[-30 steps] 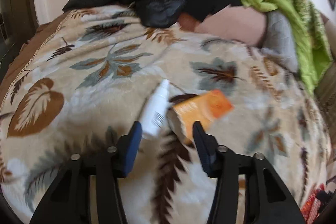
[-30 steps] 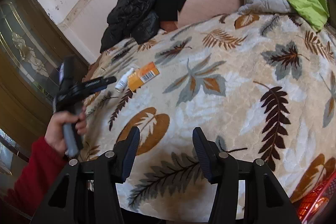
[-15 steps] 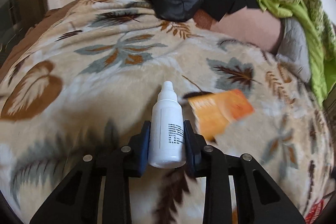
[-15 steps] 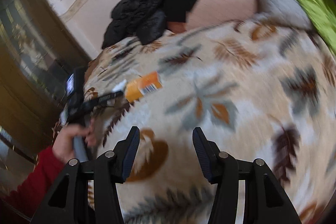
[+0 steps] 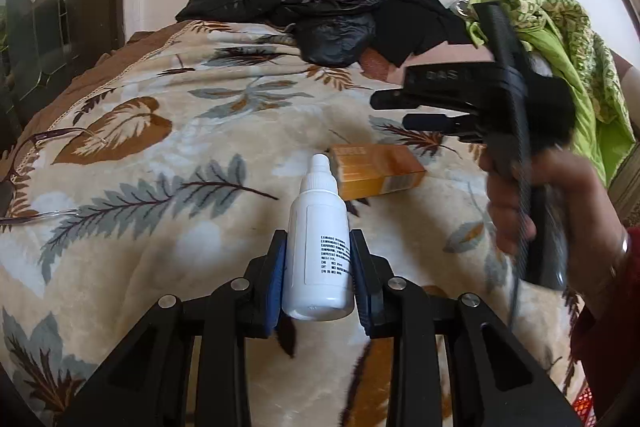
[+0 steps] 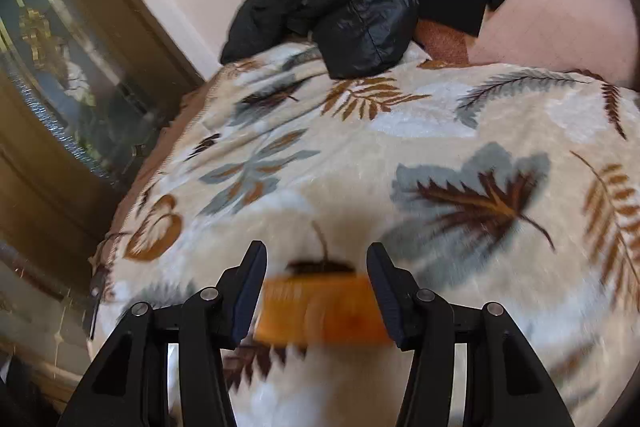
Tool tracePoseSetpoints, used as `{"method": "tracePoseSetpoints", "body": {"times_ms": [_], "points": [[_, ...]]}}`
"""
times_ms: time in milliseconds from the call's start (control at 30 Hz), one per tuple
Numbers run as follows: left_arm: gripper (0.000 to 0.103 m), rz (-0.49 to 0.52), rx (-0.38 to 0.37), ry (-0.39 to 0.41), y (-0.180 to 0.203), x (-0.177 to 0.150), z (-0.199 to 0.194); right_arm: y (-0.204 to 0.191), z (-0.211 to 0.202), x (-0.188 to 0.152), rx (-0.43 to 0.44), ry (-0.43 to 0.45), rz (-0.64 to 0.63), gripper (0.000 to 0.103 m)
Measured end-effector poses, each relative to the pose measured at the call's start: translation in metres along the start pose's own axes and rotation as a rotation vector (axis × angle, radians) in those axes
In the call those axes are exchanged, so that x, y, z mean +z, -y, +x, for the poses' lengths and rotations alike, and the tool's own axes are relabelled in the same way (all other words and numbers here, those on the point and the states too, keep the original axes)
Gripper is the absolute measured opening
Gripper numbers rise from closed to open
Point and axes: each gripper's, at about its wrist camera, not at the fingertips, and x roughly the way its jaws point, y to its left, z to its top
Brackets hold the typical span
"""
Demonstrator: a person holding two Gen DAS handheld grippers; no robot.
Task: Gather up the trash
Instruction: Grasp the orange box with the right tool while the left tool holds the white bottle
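Note:
My left gripper is shut on a small white dropper bottle and holds it above the leaf-patterned blanket. An orange carton lies on the blanket just beyond the bottle. In the left wrist view my right gripper hovers open above and to the right of the carton, held by a hand. In the right wrist view the right gripper is open, and the blurred orange carton lies between its fingers, untouched.
A black jacket and a green cloth are piled at the bed's far end, by a pink pillow. Eyeglasses lie at the blanket's left edge. A wooden glass-front cabinet stands left of the bed.
My left gripper closed on the white bottle and lifted it off the blanket. My right gripper moved left across the bed until its open fingers straddle the orange carton.

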Motion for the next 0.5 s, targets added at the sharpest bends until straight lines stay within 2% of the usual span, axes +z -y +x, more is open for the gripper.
{"method": "tracePoseSetpoints", "body": {"times_ms": [167,300,400,500], "points": [[0.029,-0.01,0.011,-0.007,-0.011,0.0,0.004,0.007,0.025,-0.006,-0.005,-0.101,0.011,0.056],[0.029,-0.016,0.017,0.011,-0.017,0.001,0.0,0.001,-0.001,-0.033,0.086,-0.137,-0.021,0.056],[0.029,-0.032,0.024,0.015,-0.021,0.002,-0.001,-0.011,-0.018,-0.061,0.105,-0.153,-0.091,0.067],[0.029,-0.035,0.035,0.022,-0.021,0.002,-0.001,-0.027,-0.016,-0.081,-0.009,-0.15,-0.203,0.07]]}}
